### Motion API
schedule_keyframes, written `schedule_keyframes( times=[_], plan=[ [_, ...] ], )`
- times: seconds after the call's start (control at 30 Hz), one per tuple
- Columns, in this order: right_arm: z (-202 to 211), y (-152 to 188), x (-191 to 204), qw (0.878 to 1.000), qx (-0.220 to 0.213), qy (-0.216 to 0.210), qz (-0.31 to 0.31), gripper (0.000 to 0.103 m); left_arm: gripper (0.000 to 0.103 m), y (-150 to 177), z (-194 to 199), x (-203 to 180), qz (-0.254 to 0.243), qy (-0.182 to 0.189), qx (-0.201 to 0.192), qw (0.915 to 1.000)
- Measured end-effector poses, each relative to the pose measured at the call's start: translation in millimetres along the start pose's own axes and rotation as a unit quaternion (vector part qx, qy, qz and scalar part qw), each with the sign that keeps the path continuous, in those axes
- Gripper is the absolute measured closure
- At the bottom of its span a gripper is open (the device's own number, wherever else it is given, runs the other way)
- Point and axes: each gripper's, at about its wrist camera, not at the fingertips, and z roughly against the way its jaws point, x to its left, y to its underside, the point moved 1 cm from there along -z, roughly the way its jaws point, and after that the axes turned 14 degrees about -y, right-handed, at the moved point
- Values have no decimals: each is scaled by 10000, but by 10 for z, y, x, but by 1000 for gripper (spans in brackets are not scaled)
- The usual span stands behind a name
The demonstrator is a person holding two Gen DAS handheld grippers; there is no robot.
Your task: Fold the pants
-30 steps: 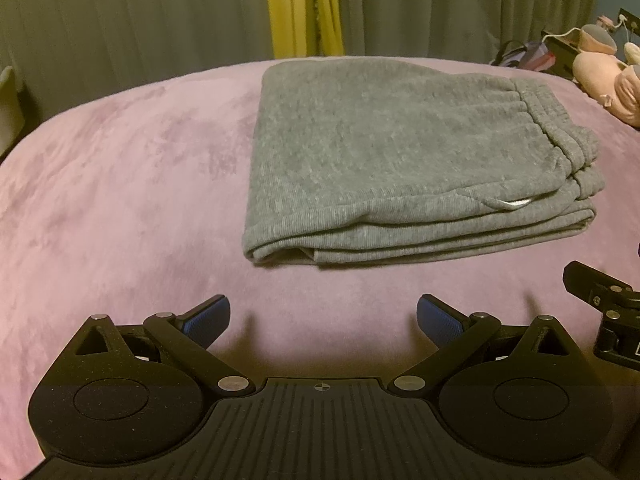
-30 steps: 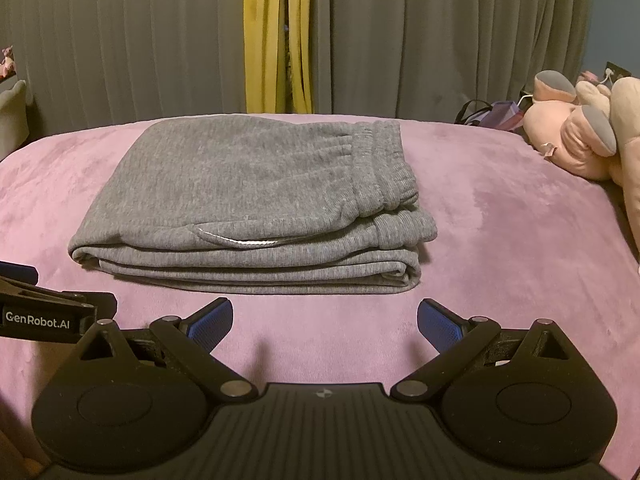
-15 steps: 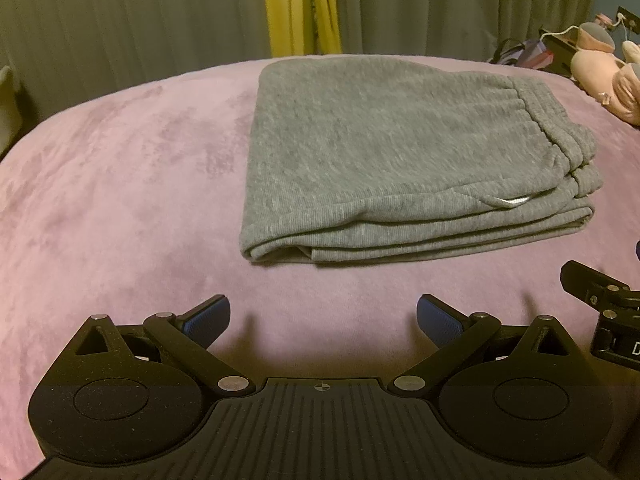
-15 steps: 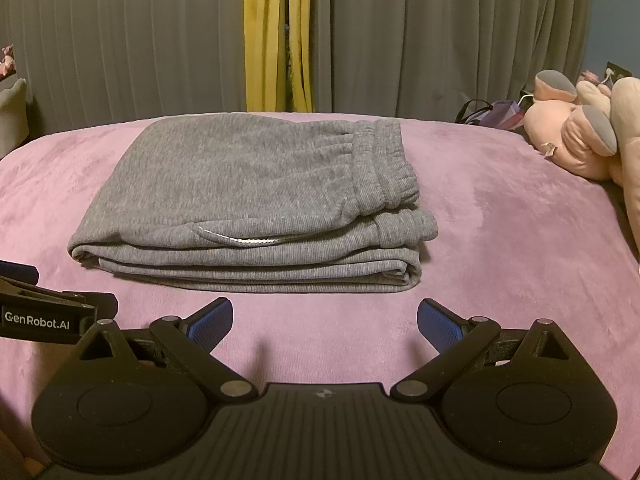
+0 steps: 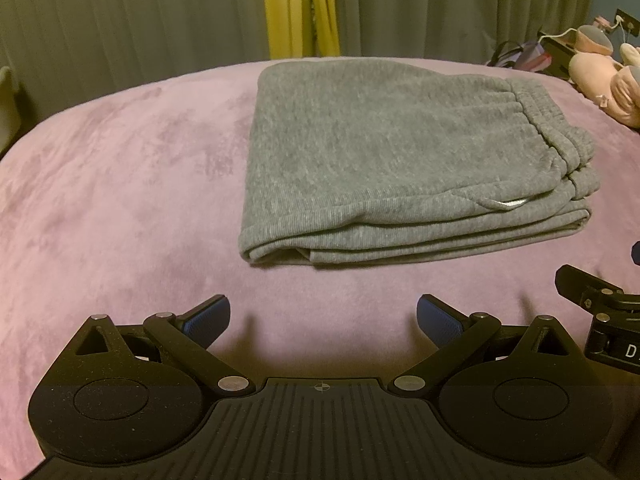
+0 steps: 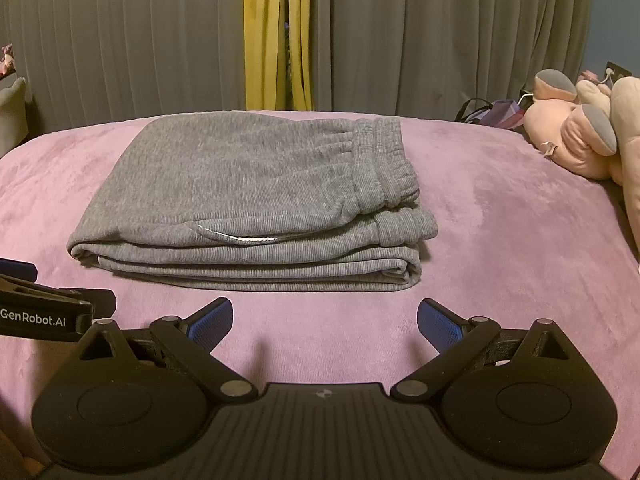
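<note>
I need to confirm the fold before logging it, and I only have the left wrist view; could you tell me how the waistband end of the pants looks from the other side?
Observer: On the right wrist view, the pants lie in stacked layers, with the elastic waistband on top at the right end.
Operator: Thank you. Is the right gripper touching them?
Observer: No, the right gripper is open, short of the near edge, over the purple blanket.
Operator: Anything beside the pants there?
Observer: A pink plush toy lies apart, at the far right.
</note>
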Motion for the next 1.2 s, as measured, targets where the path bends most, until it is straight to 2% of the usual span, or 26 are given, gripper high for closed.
schedule_keyframes(
  times=[1.2],
  plan=[
    [-34,15,18,10000,47,-18,40,4,0,-6,5,5,-11,68,-9,10000]
  ],
)
